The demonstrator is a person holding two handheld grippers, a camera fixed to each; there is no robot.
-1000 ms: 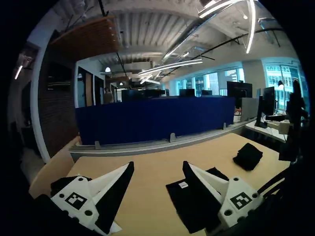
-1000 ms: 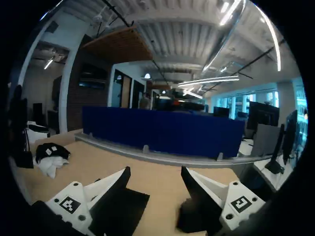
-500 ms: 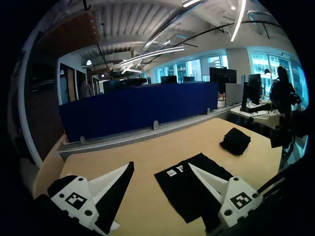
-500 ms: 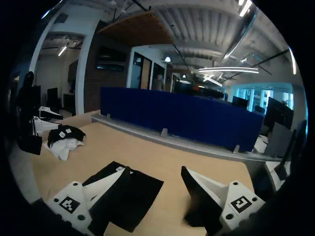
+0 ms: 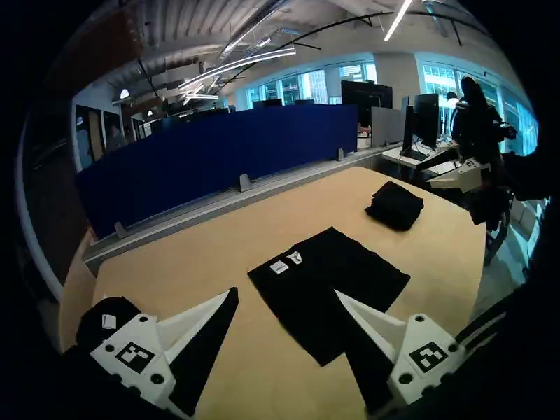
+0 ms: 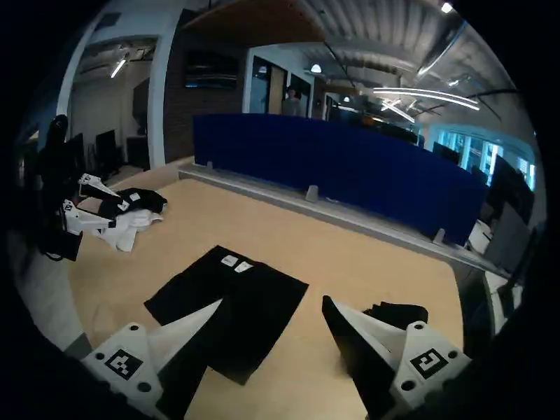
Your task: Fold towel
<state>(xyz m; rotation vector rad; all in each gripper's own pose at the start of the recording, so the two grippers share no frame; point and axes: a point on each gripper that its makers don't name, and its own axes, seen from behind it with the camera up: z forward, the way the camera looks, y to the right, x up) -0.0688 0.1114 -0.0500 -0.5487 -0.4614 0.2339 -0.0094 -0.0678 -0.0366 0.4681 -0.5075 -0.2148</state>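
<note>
Two tools fill the bottom of the pictures, each with its white fingers spread wide and nothing between them. In the left gripper view the left tool (image 5: 283,294) hangs over a light wooden desk (image 5: 203,245), and its right-hand finger overlaps the near edge of the black towel (image 5: 329,280); whether it touches the cloth I cannot tell. In the right gripper view the right tool (image 6: 273,301) frames the same towel (image 6: 245,294) from the other side, with its left-hand finger overlapping the near part of the cloth. The towel lies spread flat near the middle of the desk (image 6: 350,259), with two small white tags (image 5: 286,262) side by side close to its far edge. Just beside the left tool's left-hand finger, near the desk's edge, sits a small black bundle of cloth (image 5: 105,318) bearing a white tag. A folded black towel (image 5: 395,204) rests well apart from the flat one, toward the far right end of the desk in the left gripper view; in the right gripper view that folded piece (image 6: 392,313) shows partly behind the right-hand finger. A loose heap of black and white cloth (image 6: 129,213) lies at the desk's left end there. Behind the desk runs a grey rail carrying a long blue partition (image 5: 210,161), and beyond it stand dark monitors (image 5: 364,94), tall windows and strip lights on the ceiling.
</note>
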